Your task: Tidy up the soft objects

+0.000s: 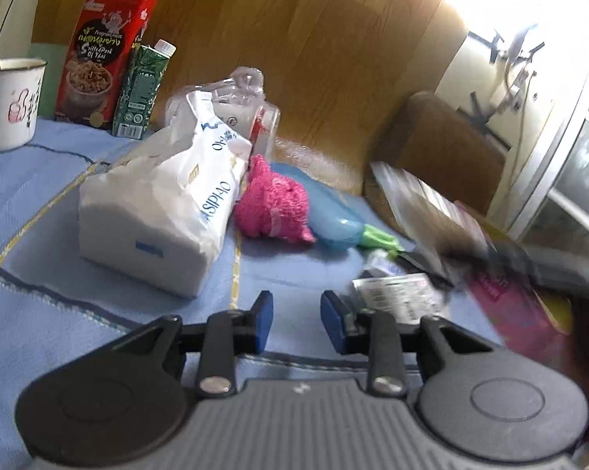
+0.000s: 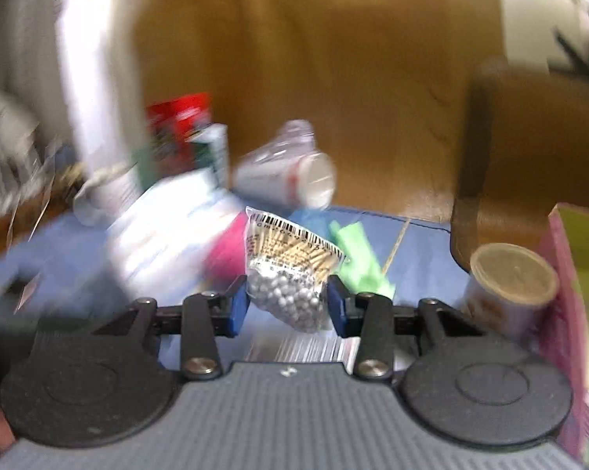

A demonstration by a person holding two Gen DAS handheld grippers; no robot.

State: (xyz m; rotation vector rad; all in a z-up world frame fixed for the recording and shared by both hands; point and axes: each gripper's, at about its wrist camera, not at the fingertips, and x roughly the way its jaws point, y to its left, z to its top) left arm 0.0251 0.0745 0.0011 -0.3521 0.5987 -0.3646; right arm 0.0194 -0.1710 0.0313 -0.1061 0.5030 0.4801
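A white tissue pack (image 1: 153, 211) lies on the blue cloth (image 1: 31, 196), with a pink plush toy (image 1: 272, 205) beside it on the right. My left gripper (image 1: 296, 321) is open and empty, low over the cloth in front of both. My right gripper (image 2: 287, 305) has its jaws around a clear bag of cotton swabs (image 2: 290, 270), which sits between the blue pads (image 2: 237, 305); the view is blurred by motion. The pink toy (image 2: 227, 250) and tissue pack (image 2: 165, 243) show behind the bag.
A red snack box (image 1: 106, 55), green carton (image 1: 141, 90), white mug (image 1: 10, 105) and clear plastic packaging (image 1: 243, 102) stand at the back. A blue-green item (image 1: 345, 223) and blurred packets (image 1: 431, 211) lie to the right. A paper cup (image 2: 510, 286) and pink box (image 2: 568, 313) stand at right.
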